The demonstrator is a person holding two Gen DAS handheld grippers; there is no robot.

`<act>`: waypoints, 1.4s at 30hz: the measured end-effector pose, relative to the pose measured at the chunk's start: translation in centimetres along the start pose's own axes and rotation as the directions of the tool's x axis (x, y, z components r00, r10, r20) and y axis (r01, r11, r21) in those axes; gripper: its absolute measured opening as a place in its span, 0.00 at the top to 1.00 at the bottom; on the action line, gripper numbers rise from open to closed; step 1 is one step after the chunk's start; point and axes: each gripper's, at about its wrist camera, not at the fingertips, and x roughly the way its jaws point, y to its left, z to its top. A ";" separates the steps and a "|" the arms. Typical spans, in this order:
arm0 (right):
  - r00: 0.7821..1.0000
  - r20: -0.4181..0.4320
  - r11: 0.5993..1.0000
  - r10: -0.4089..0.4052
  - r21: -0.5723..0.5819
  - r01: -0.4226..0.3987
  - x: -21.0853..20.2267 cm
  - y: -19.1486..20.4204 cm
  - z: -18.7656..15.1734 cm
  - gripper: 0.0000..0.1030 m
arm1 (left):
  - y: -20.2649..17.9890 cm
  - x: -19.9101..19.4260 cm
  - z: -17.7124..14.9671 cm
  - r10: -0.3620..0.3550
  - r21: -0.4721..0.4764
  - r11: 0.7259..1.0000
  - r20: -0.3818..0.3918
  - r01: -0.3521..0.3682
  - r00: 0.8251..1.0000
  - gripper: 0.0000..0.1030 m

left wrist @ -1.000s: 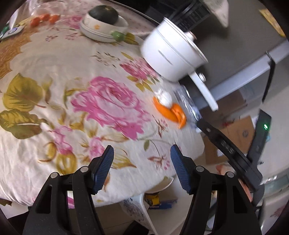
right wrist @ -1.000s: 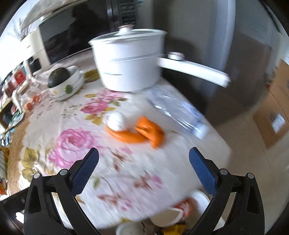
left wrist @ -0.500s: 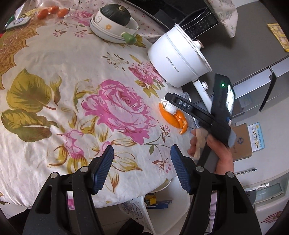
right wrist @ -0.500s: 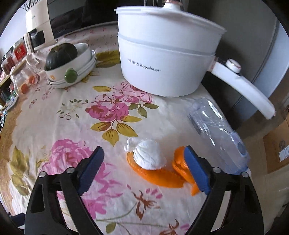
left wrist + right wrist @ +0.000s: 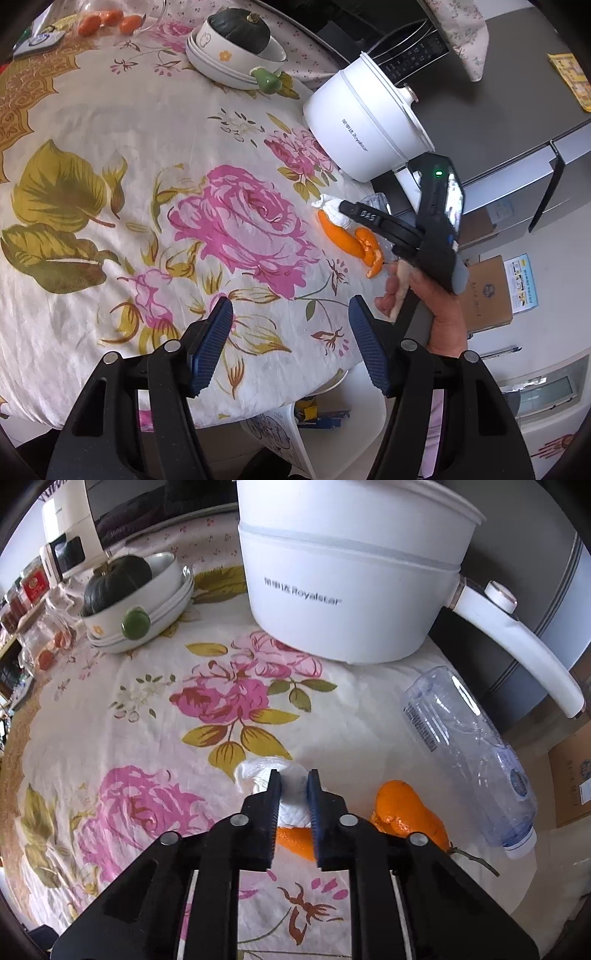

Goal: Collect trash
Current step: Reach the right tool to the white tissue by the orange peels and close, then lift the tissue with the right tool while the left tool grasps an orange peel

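Note:
A crumpled white tissue lies on orange peel on the floral tablecloth. My right gripper is shut on the tissue, which bulges between the pads. An empty clear plastic bottle lies on its side to the right. In the left wrist view the tissue and peel sit near the table's right edge, with the right gripper over them. My left gripper is open and empty above the tablecloth, near its front edge.
A white Royalstar pot with a long handle stands behind the trash. Stacked bowls with a dark green squash sit at the back left. A bin with trash stands on the floor below the table edge. Cardboard box at right.
My right gripper has moved down onto the tissue and shut on it; it was open before. The left gripper has stayed nearly still.

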 end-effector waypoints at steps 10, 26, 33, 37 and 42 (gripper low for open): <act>0.999 0.037 0.999 0.029 0.026 -0.030 -1.2 -0.2 0.0 0.79 | 0.2 -0.2 0.0 -0.021 -0.017 1.000 -0.004 0.021 1.000 0.38; 0.998 -0.002 0.998 -0.058 -0.030 0.058 1.9 0.9 0.0 0.81 | 0.5 0.6 0.0 -0.034 -0.046 0.998 -0.043 0.032 0.999 0.38; 0.996 0.065 0.998 -0.057 -0.009 0.057 -0.9 0.9 1.1 0.82 | 0.7 0.4 0.1 -0.032 -0.048 0.998 -0.030 0.030 0.999 0.38; 0.991 0.111 0.998 -0.069 -0.006 0.070 -3.0 0.8 1.3 0.81 | 0.6 0.4 0.2 -0.032 -0.051 0.998 -0.025 0.031 0.999 0.38; 0.983 0.166 0.997 -0.080 0.000 0.081 -6.1 0.6 1.5 0.81 | 0.1 0.9 0.2 -0.029 -0.047 0.999 -0.024 0.027 0.999 0.38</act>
